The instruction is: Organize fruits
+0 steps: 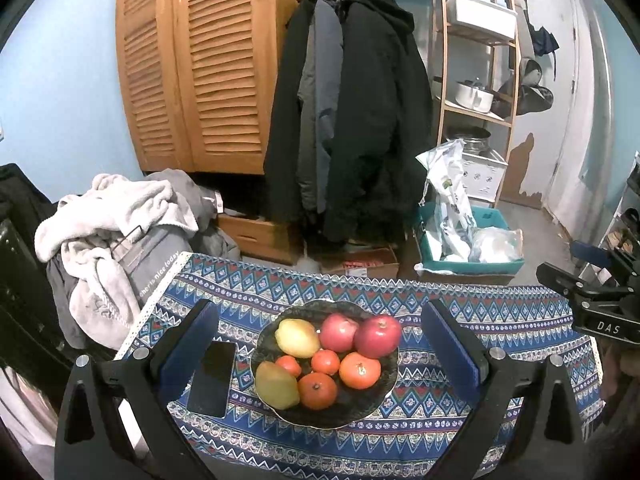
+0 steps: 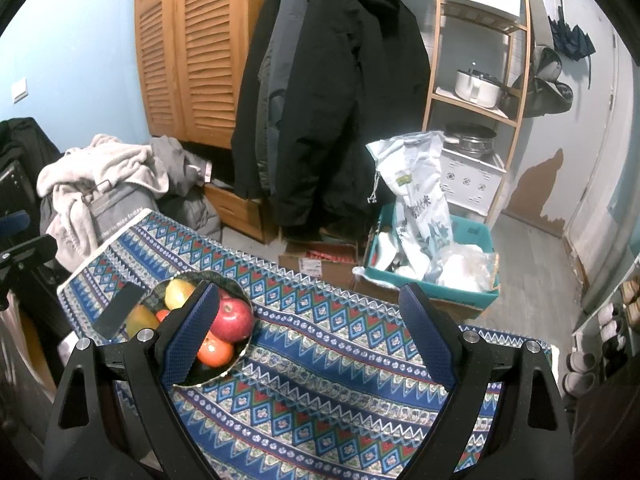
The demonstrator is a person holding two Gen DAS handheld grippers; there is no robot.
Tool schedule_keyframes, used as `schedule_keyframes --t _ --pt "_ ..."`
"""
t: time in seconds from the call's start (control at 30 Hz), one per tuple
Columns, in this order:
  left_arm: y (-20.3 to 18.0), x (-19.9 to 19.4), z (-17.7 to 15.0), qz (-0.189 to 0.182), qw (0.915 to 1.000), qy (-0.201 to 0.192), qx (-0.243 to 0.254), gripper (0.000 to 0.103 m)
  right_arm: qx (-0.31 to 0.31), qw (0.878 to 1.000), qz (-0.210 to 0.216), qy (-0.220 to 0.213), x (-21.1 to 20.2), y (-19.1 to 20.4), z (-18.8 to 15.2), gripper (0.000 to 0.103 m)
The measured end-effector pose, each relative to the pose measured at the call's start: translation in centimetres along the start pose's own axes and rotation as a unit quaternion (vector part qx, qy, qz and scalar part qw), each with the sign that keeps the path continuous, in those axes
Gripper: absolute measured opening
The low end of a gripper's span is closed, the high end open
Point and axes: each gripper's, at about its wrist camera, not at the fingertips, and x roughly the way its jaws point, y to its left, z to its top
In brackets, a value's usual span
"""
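Your table (image 1: pixel 500 320) carries a blue patterned cloth (image 2: pixel 320 380) across its whole top; behind it on the floor sit a pile of laundry (image 1: pixel 108 216) to the left and a teal bin (image 2: pixel 472 248) of bags to the right. The dark plate (image 1: pixel 384 396) sits left of centre on the cloth and holds all the fruit. Your left gripper (image 1: pixel 320 324) hangs above and in front of the plate, jaws wide apart with nothing between them; the plate shows in the gap between its fingers. Your right gripper (image 2: pixel 308 304) is over bare cloth to the right of the plate, jaws likewise spread and empty; its left finger (image 2: pixel 192 328) hides part of the plate in the right wrist view. A black phone (image 1: pixel 212 380) lies flat on the cloth, just beside the plate's left rim. On the plate, at the back: a lemon (image 1: pixel 298 338), a pink apple (image 1: pixel 338 332) and a red apple (image 1: pixel 378 336), side by side and touching. At the front: a pear (image 1: pixel 276 386) at left, an orange (image 1: pixel 318 390) beside it, a larger orange (image 1: pixel 360 370) at right. Two small oranges (image 1: pixel 326 361) sit in the middle, the other (image 1: pixel 289 365) to its left, against the pear.
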Motion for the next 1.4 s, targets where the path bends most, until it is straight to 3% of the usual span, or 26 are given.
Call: schedule_keyframes --t 1.4 --pt "-0.31 0.1 -0.17 -0.006 0.9999 0.012 0.007 0.102 -0.007 1.0 0.0 0.001 0.04 0.08 -0.22 0.09"
